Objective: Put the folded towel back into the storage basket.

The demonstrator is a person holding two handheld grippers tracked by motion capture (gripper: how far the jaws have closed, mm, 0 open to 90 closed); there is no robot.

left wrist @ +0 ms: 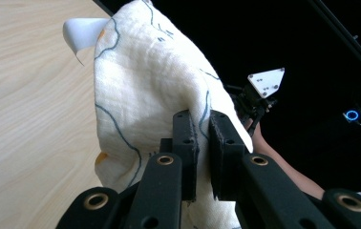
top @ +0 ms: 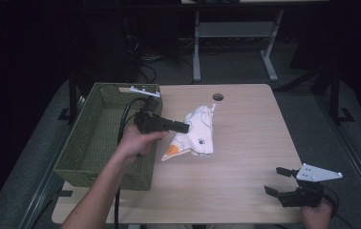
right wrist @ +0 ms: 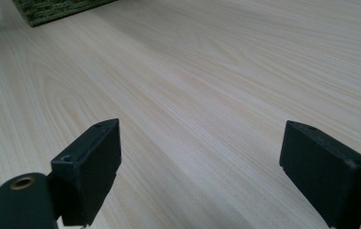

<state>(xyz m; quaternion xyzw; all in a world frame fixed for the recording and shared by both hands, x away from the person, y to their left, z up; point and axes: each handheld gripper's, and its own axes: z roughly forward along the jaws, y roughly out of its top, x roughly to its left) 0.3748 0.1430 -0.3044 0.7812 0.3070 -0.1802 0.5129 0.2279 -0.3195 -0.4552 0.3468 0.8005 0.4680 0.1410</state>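
My left tongs point(left wrist: 202, 143) pinched the printed cloth point(top: 197, 131) lifted mid-table beside the green basket point(top: 100, 138), right tongs point(top: 280, 181) spread idle near the table point(top: 255, 143) edge; cloth probably not yet binned.

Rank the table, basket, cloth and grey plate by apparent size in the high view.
1. Table, largest.
2. Basket.
3. Cloth.
4. Grey plate, smallest. It sits nearer the camera than the cloth yet looks smaller anyway.

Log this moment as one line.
left gripper: shut on cloth | right gripper: open, near table edge | basket: left
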